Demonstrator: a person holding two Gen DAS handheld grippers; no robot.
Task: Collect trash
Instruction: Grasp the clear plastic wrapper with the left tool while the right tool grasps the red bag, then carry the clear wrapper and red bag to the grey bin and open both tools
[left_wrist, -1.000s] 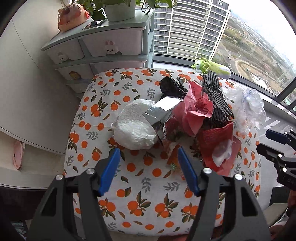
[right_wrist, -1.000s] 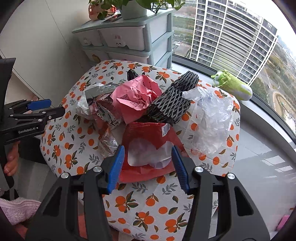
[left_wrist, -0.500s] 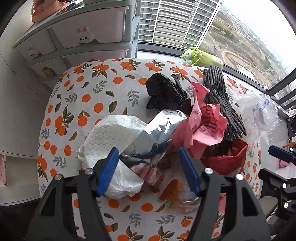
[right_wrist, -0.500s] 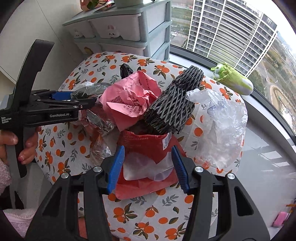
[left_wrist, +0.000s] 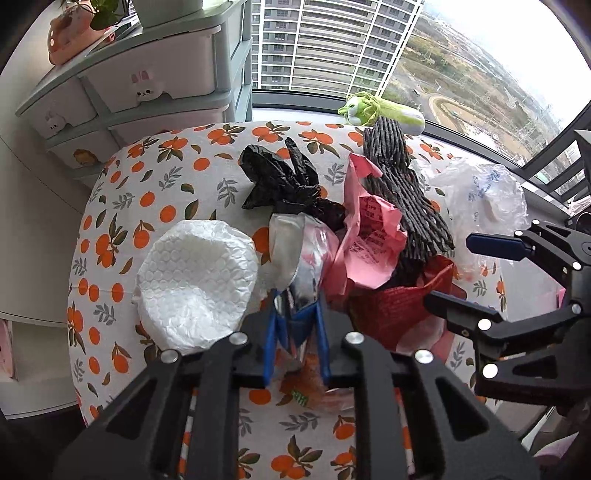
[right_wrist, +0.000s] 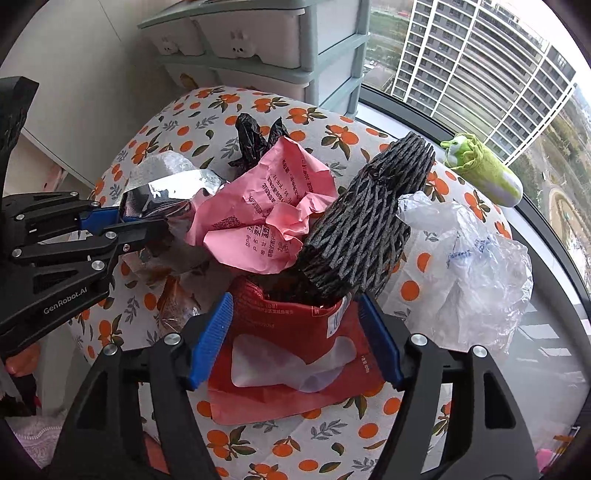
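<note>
A trash pile lies on the orange-print tablecloth (left_wrist: 177, 177). My left gripper (left_wrist: 295, 328) is shut on a silver foil wrapper (left_wrist: 299, 254), also seen in the right wrist view (right_wrist: 166, 195) with the left gripper (right_wrist: 140, 221) clamped on its edge. My right gripper (right_wrist: 295, 339) is open, straddling a red pouch (right_wrist: 280, 343) that holds black foam netting (right_wrist: 365, 229). It shows in the left wrist view (left_wrist: 458, 277) at the right. Pink crumpled paper (right_wrist: 266, 206), a black bag (left_wrist: 288, 184), white bubble wrap (left_wrist: 195, 280) and a clear plastic bag (right_wrist: 469, 266) lie around.
A pastel drawer unit (left_wrist: 166, 81) stands behind the table by the wall. A green plush toy (right_wrist: 484, 173) lies on the window sill. The window runs along the far and right sides.
My left gripper moved in and closed on the silver foil wrapper. My right gripper moved forward so the red pouch sits between its open fingers.
</note>
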